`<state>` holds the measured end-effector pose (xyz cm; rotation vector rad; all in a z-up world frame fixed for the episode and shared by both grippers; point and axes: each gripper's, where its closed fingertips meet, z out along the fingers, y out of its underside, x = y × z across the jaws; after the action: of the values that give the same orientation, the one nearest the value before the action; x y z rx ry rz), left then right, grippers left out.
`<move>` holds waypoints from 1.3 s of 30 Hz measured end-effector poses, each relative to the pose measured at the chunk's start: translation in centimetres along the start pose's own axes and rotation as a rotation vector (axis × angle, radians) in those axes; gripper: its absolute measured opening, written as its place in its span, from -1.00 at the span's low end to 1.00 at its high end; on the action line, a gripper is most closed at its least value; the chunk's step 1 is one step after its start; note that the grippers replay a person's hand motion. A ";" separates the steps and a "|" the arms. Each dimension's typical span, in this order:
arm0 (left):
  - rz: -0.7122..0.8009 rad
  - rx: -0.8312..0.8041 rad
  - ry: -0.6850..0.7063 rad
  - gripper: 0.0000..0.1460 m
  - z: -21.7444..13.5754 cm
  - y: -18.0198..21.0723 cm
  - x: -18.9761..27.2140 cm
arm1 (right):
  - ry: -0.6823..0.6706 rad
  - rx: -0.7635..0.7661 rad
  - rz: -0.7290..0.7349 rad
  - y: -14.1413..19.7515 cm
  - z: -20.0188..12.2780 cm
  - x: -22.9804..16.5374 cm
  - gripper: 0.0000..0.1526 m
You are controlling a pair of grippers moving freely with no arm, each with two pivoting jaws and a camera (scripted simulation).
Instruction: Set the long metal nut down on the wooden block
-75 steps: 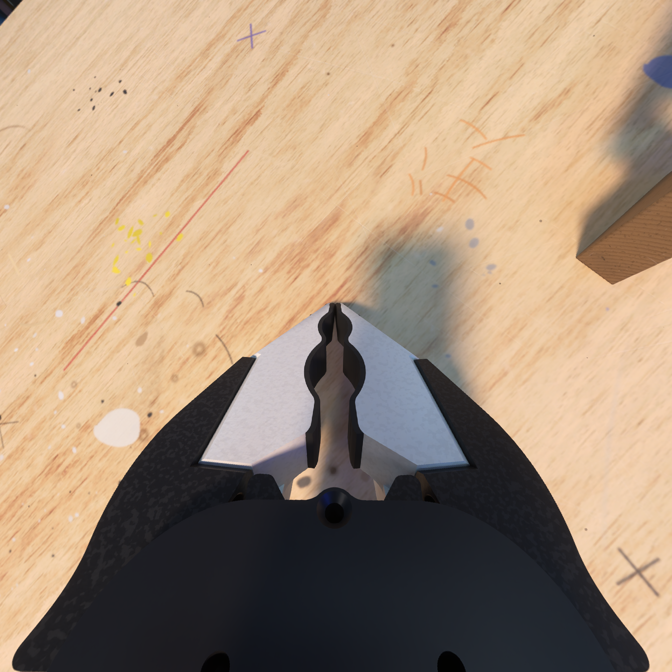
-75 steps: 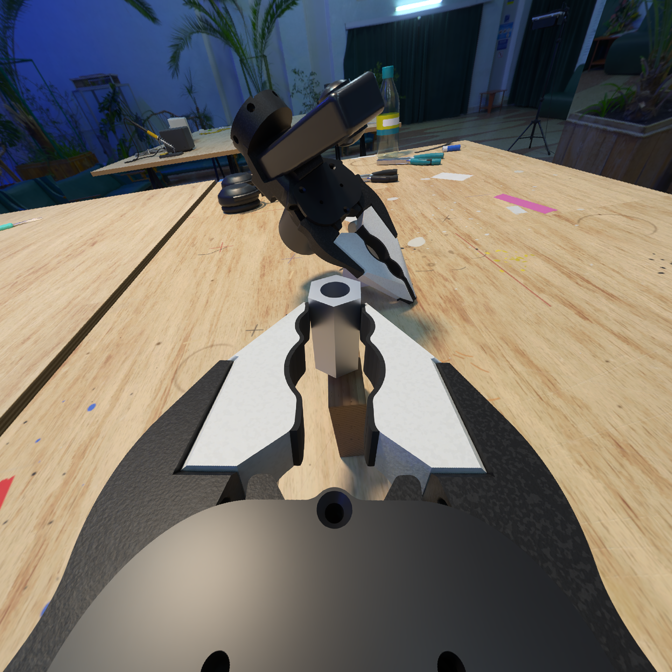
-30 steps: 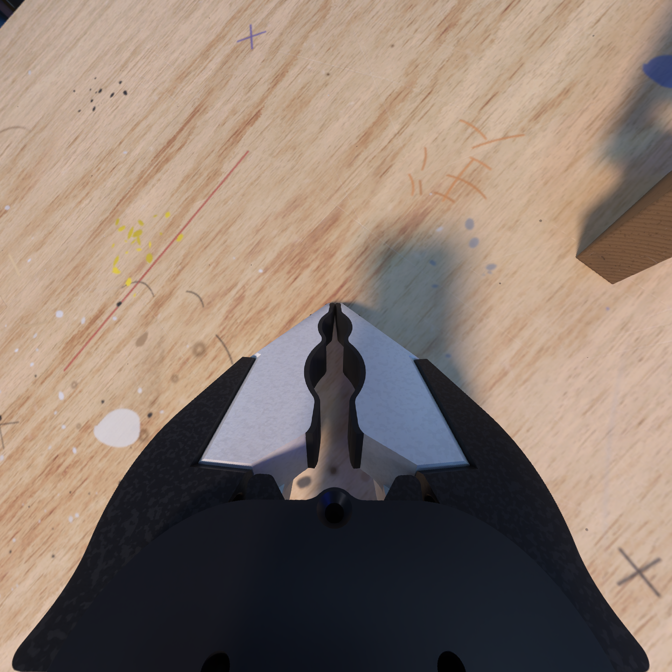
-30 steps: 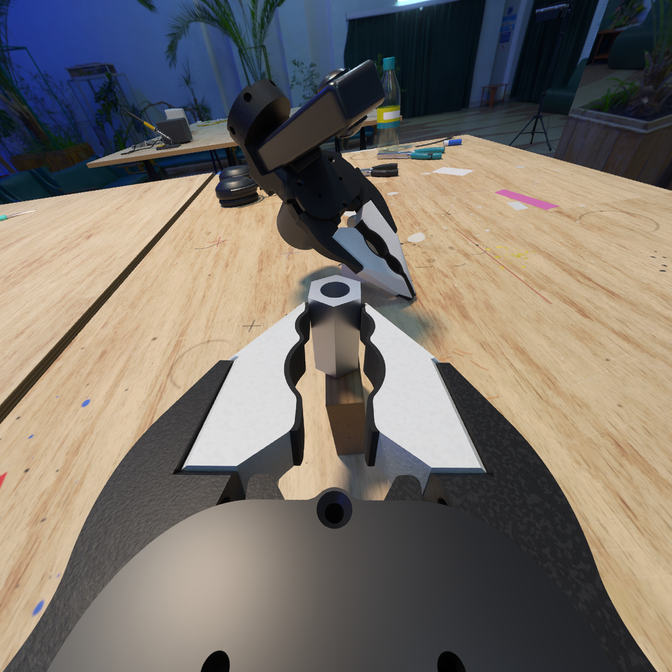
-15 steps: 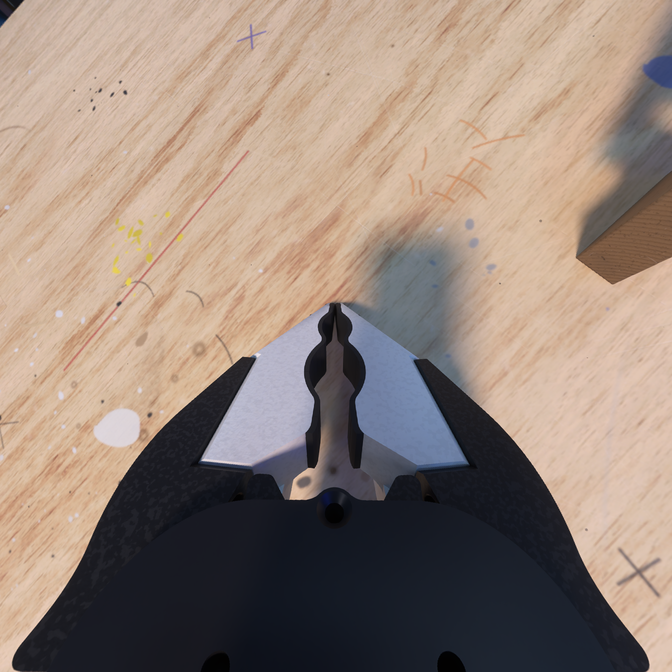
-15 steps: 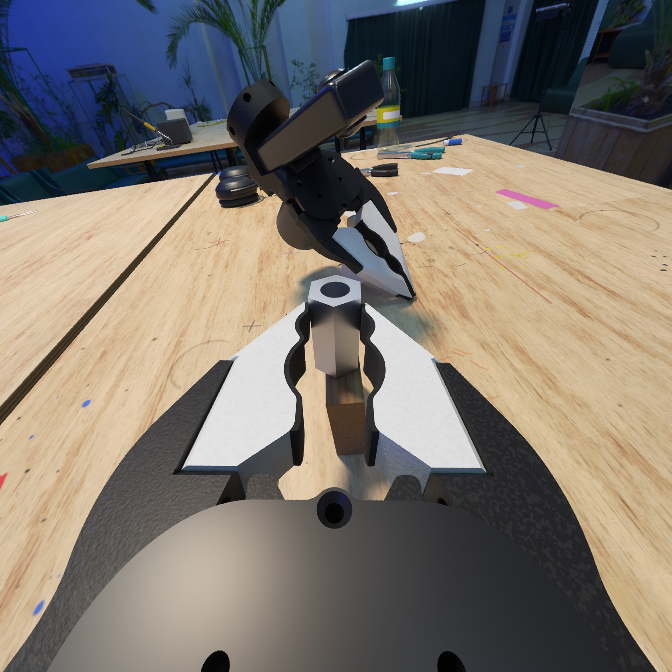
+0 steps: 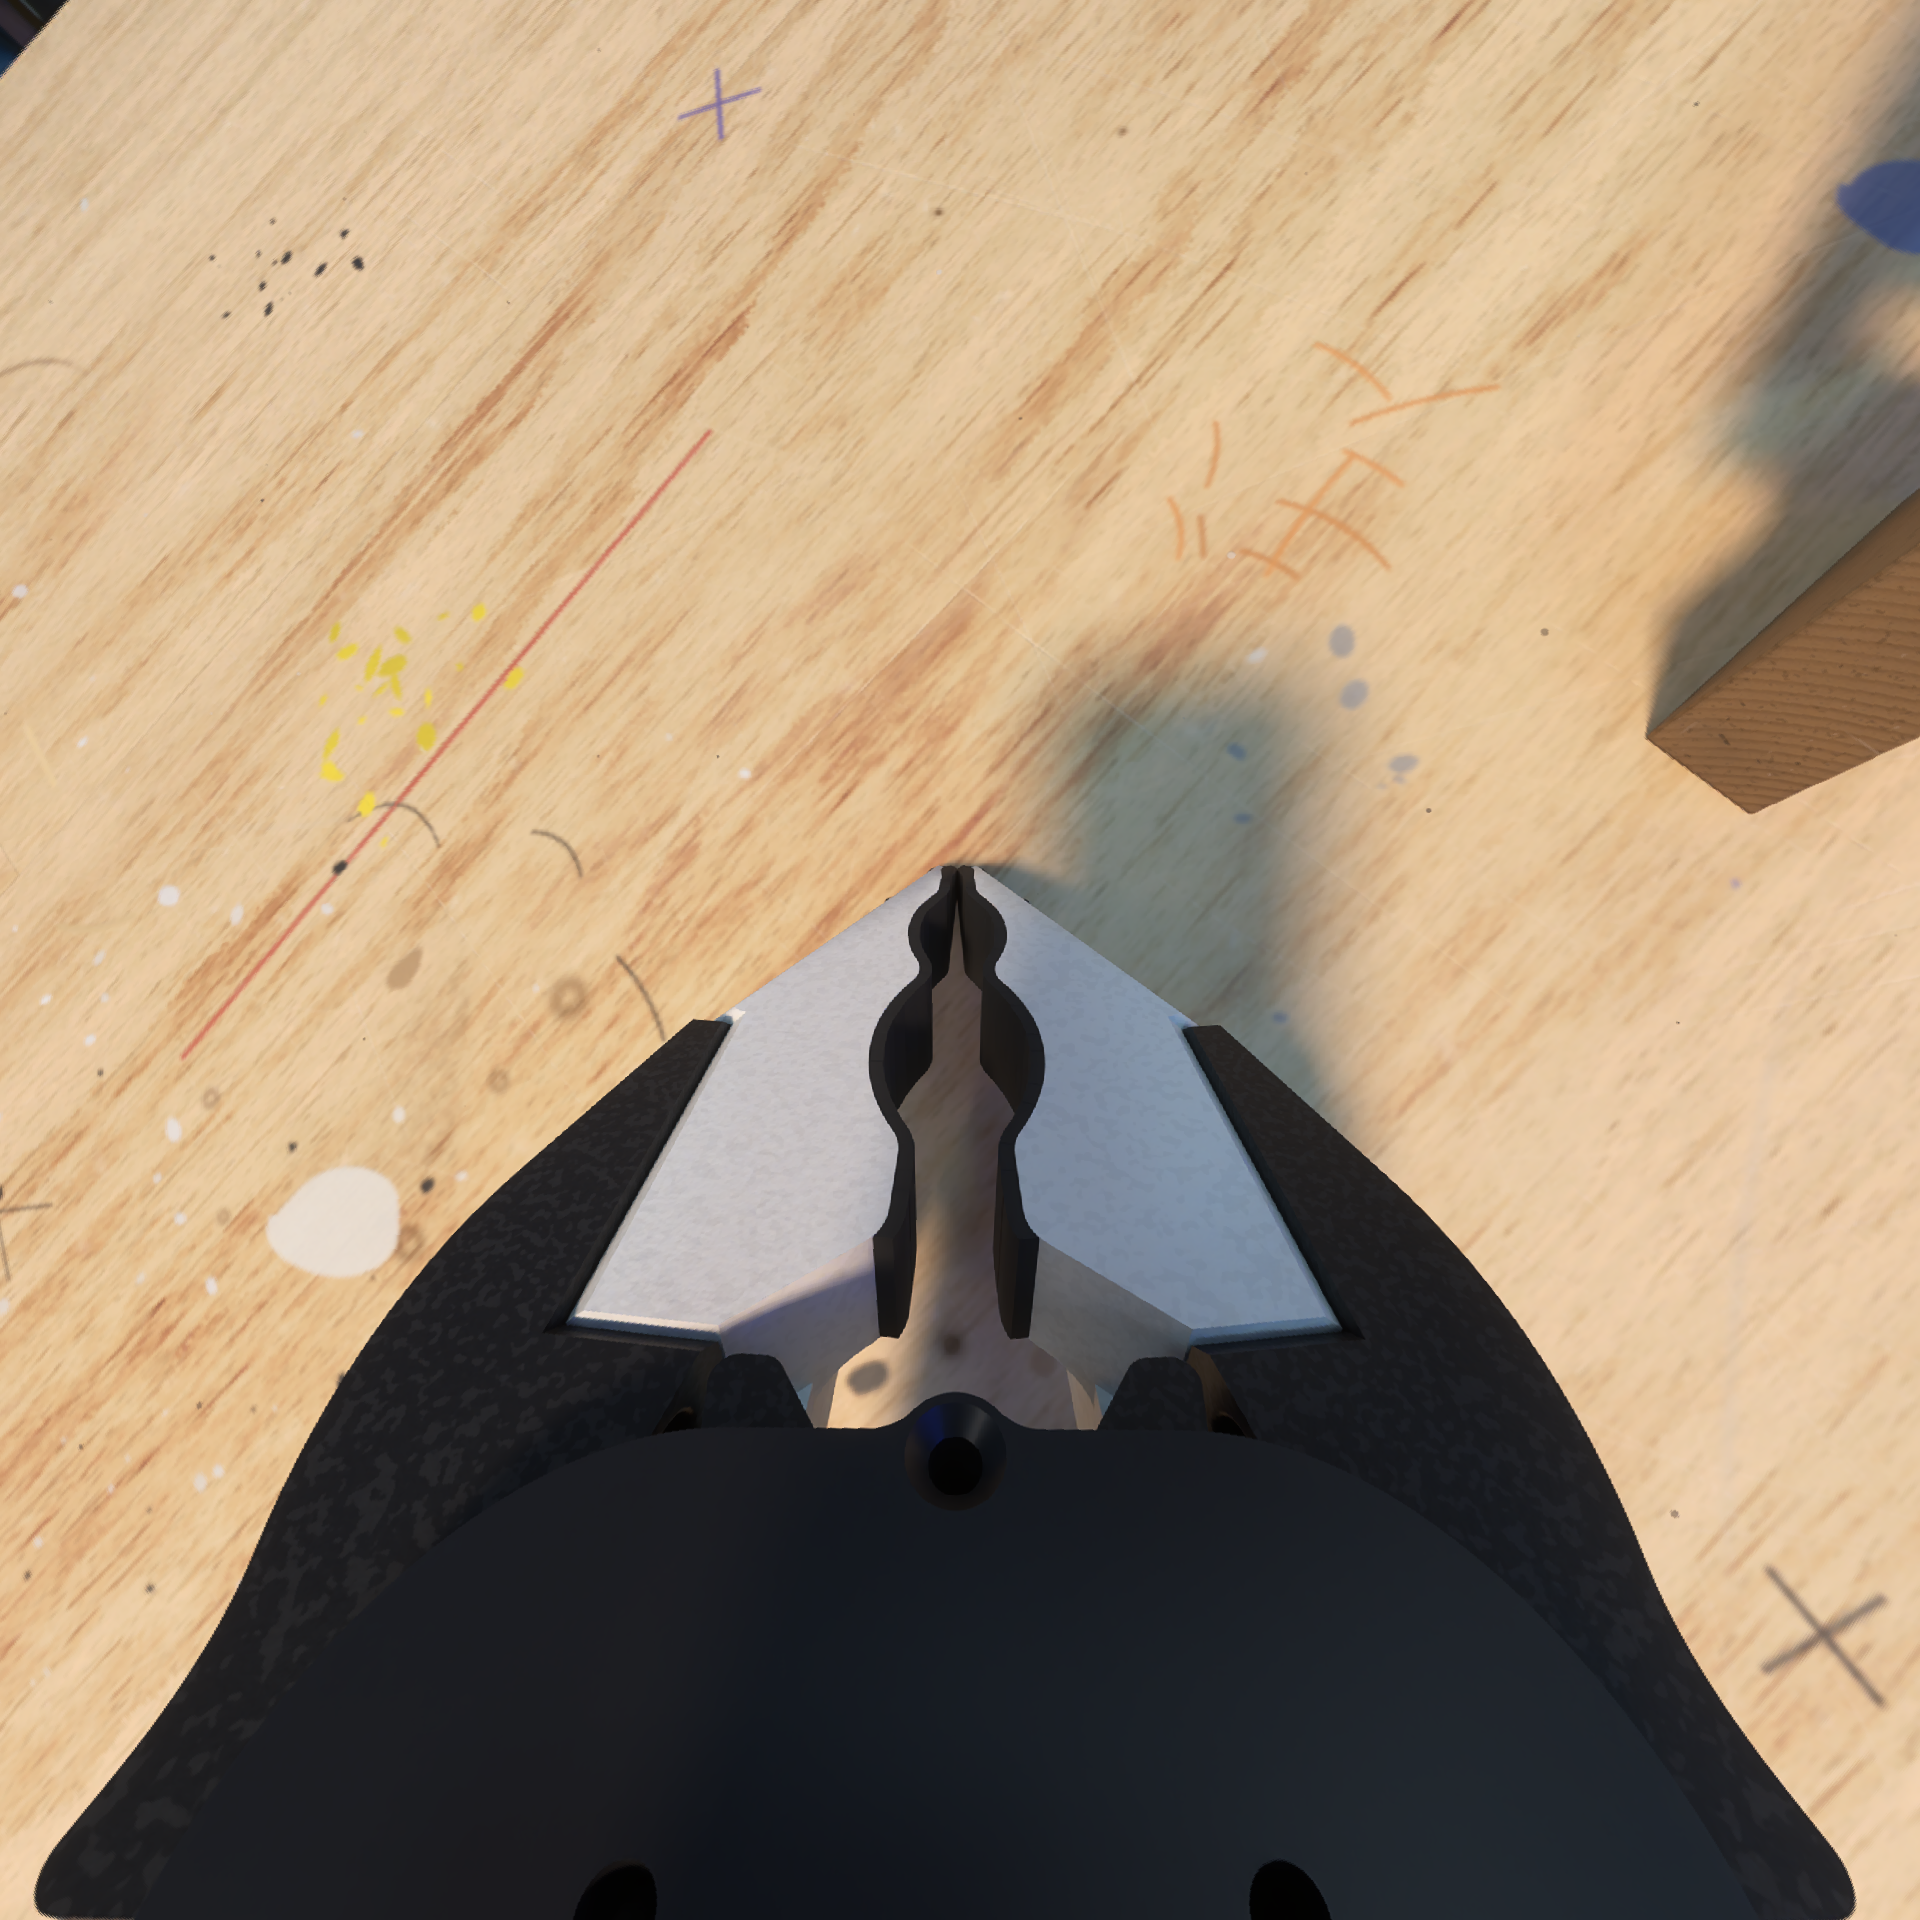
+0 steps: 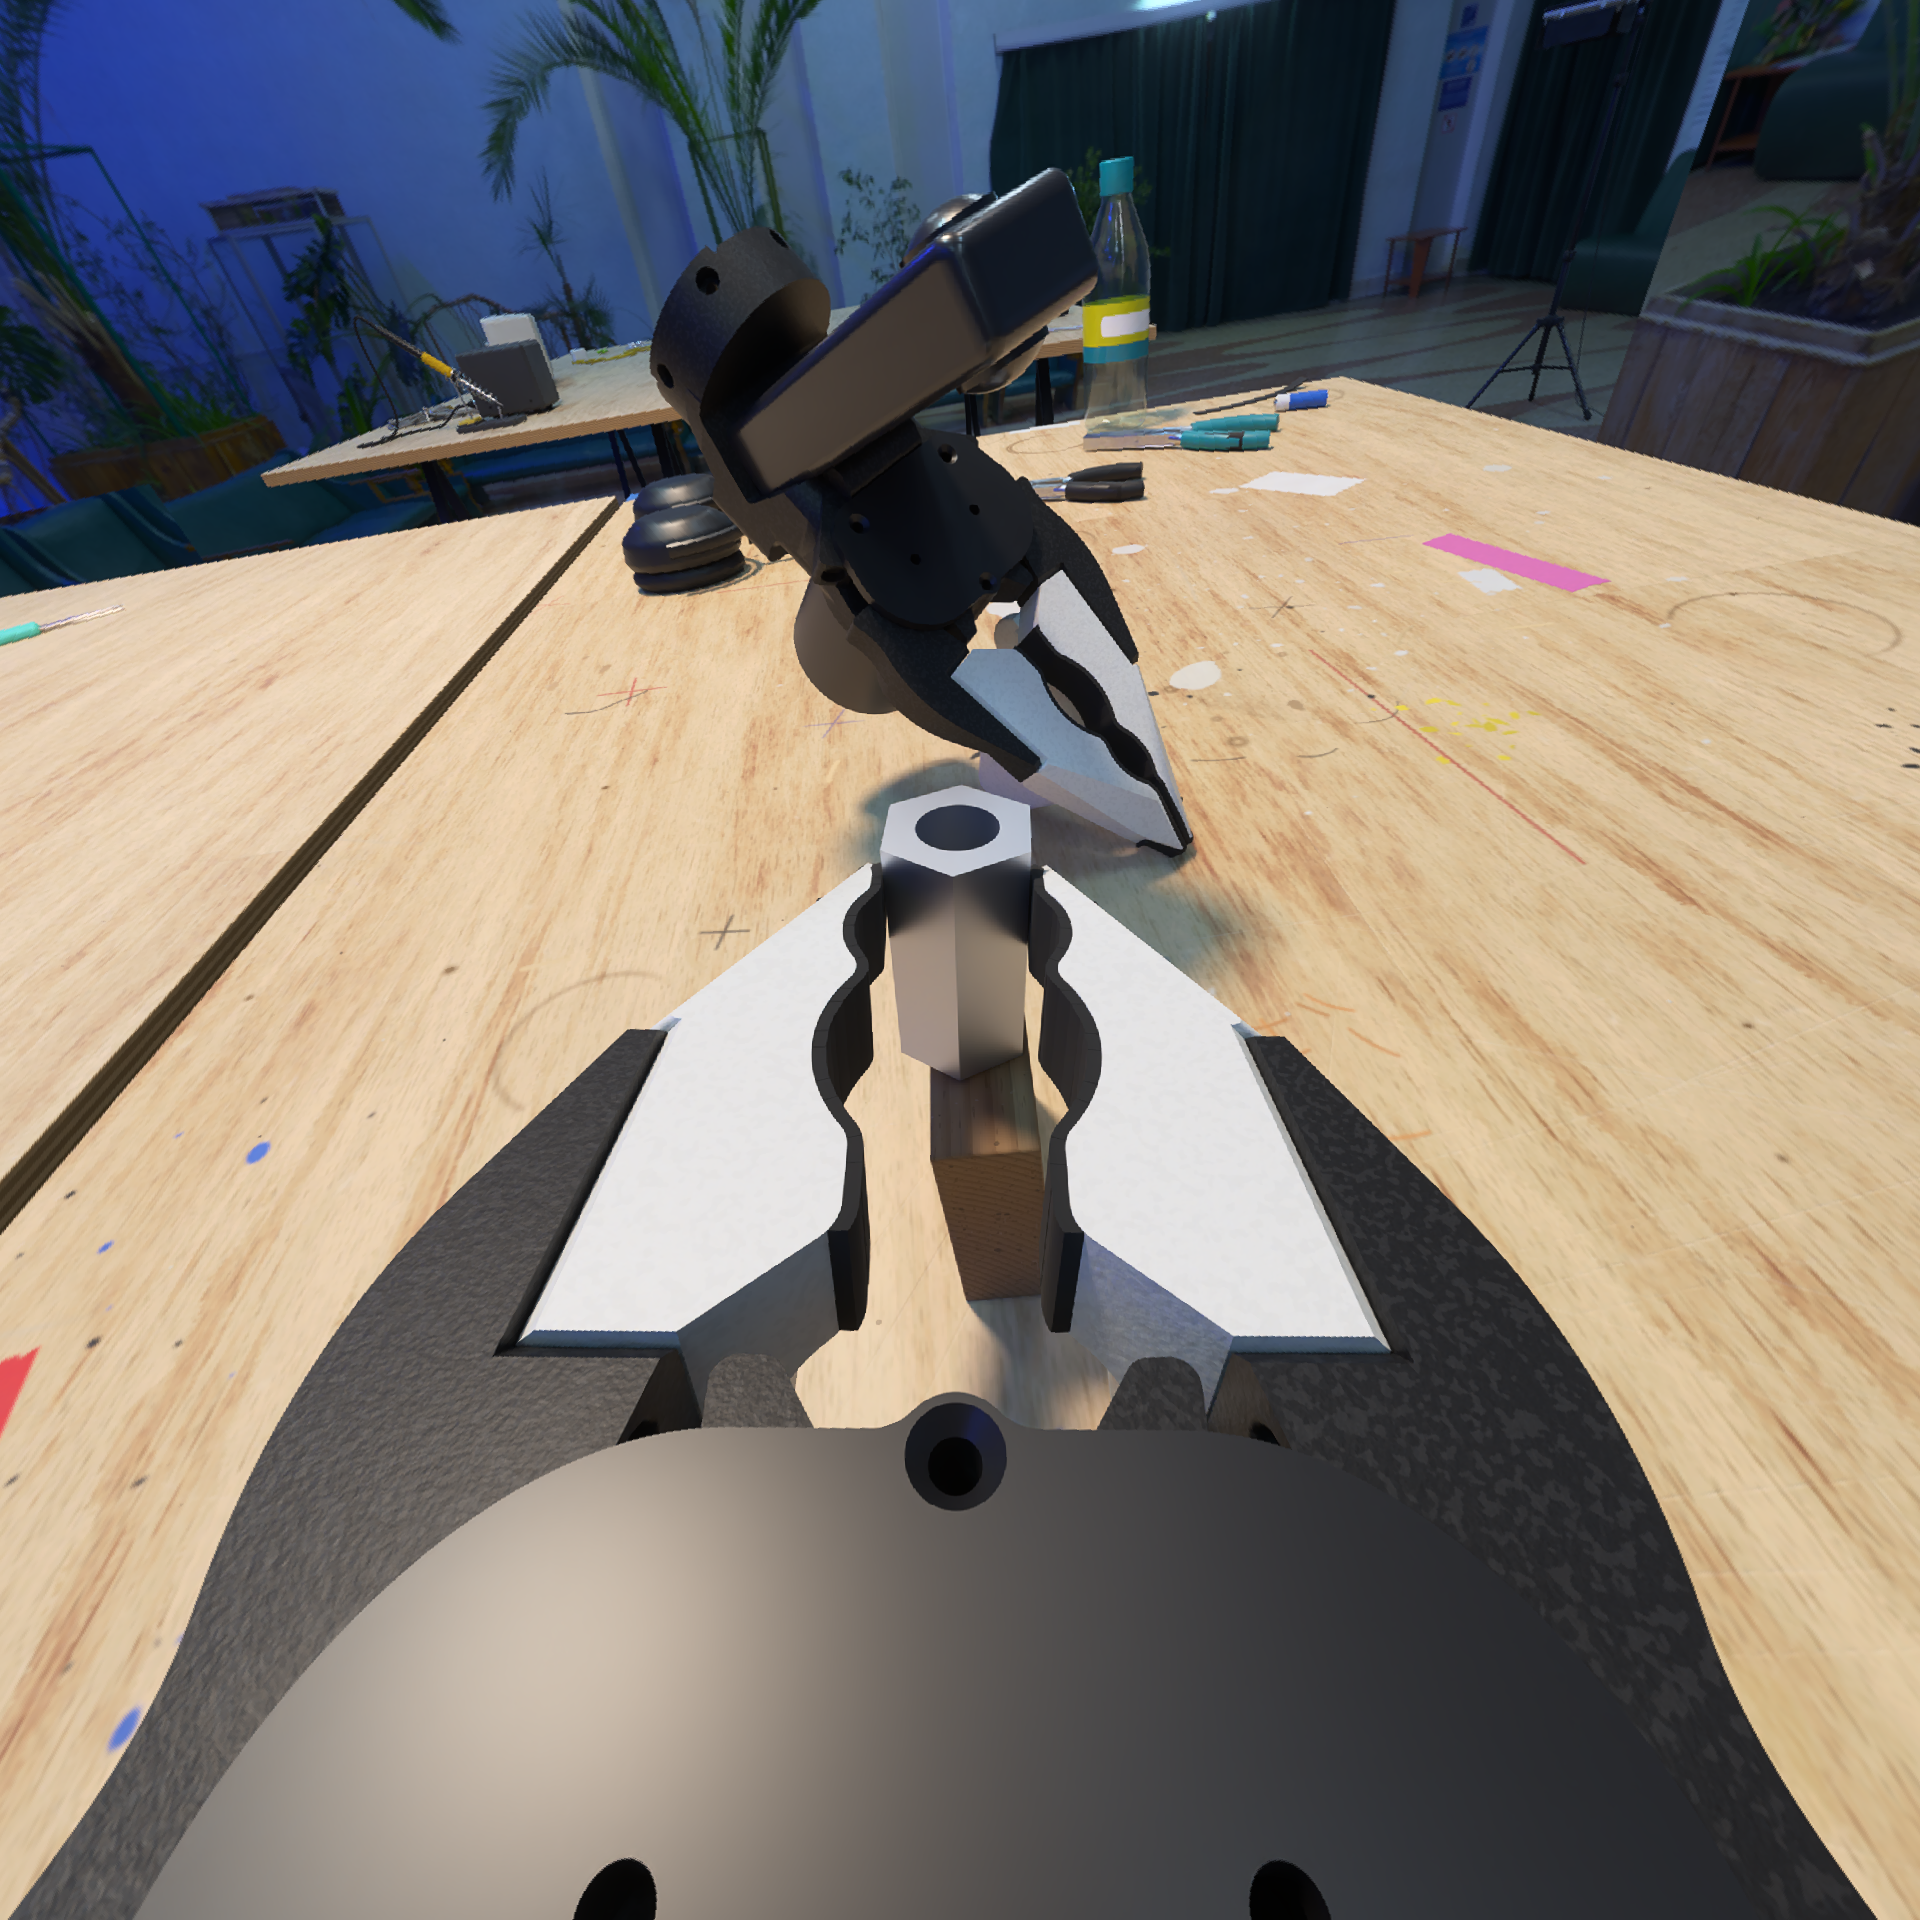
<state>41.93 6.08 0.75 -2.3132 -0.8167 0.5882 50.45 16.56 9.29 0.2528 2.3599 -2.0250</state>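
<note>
Right wrist view: right gripper (image 8: pixel 956 914) fingers grasp upright long metal nut (image 8: pixel 958 940) over narrow wooden block (image 8: pixel 987 1195); off-centre release could topple it onto desk (image 8: pixel 1558 1039); left gripper (image 7: pixel 954 883) fingers clenched, empty.

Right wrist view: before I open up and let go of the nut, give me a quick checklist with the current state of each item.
1. Nut upright, hole facing up: ok.
2. Nut over the wooden block: ok, its lower end meets the block's top in this view.
3. Nut actually resting on the block: cannot tell, contact is not clear from this angle.
4. Right gripper shut on the nut: ok.
5. Left gripper out of the way: ok, shut, empty, tips near the table beyond the nut.
6. Block flat on the table: ok.
</note>
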 end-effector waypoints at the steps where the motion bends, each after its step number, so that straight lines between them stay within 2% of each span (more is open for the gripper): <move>1: 0.000 0.000 0.000 -1.00 0.0 0.0 0.0 | -0.001 0.000 0.001 0.0 0.0 0.0 -0.65; 32: 0.004 0.001 -0.002 -1.00 0.0 0.0 0.0 | -0.031 0.005 0.021 0.0 -0.1 -0.1 -0.65; 39: 0.004 0.001 -0.002 -1.00 0.0 0.0 0.0 | -0.028 0.008 0.027 0.1 -0.1 0.0 -0.56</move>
<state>41.93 6.09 0.75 -2.3140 -0.8133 0.5926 50.52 16.63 9.19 0.2533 2.3197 -2.0123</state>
